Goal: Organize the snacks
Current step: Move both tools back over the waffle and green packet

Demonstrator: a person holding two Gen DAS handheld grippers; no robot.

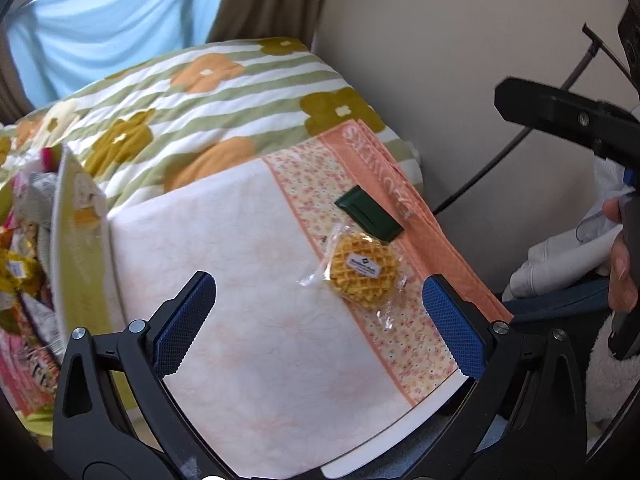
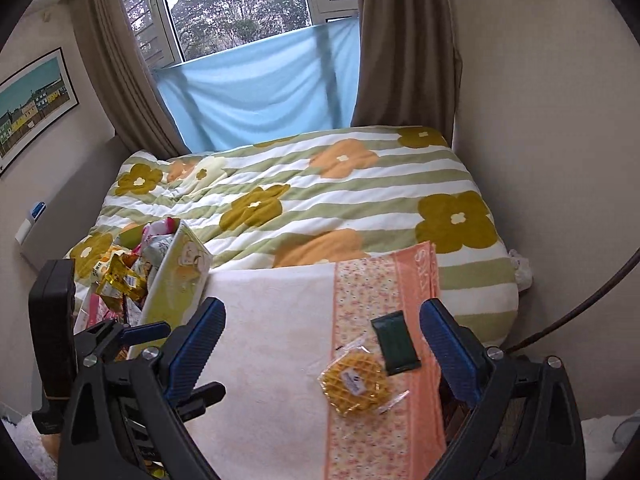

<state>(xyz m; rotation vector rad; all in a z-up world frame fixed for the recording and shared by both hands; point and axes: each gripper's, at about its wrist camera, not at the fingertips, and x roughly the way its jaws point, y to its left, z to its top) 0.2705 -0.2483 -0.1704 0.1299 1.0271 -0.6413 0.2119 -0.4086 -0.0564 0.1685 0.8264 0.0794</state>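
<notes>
A wrapped round yellow waffle point(image 1: 362, 270) lies on the flowered band of a towel-covered surface point(image 1: 240, 280), touching a dark green flat packet point(image 1: 368, 213) just beyond it. Both show in the right wrist view, waffle point(image 2: 354, 382) and green packet point(image 2: 395, 342). My left gripper point(image 1: 320, 320) is open and empty, hovering just short of the waffle. My right gripper point(image 2: 322, 344) is open and empty, above the towel point(image 2: 272, 340), with the two snacks between its fingers' line of sight. A yellow-green box point(image 1: 76, 248) full of mixed snack packets stands at the left, also in the right wrist view point(image 2: 180, 280).
A bed with a striped flower quilt point(image 2: 320, 200) lies beyond the towel. A wall point(image 1: 460, 80) and a black cable point(image 1: 480, 176) are at the right. Curtains and a window point(image 2: 240, 8) are behind. The right gripper's body point(image 1: 560, 116) shows at the right of the left wrist view.
</notes>
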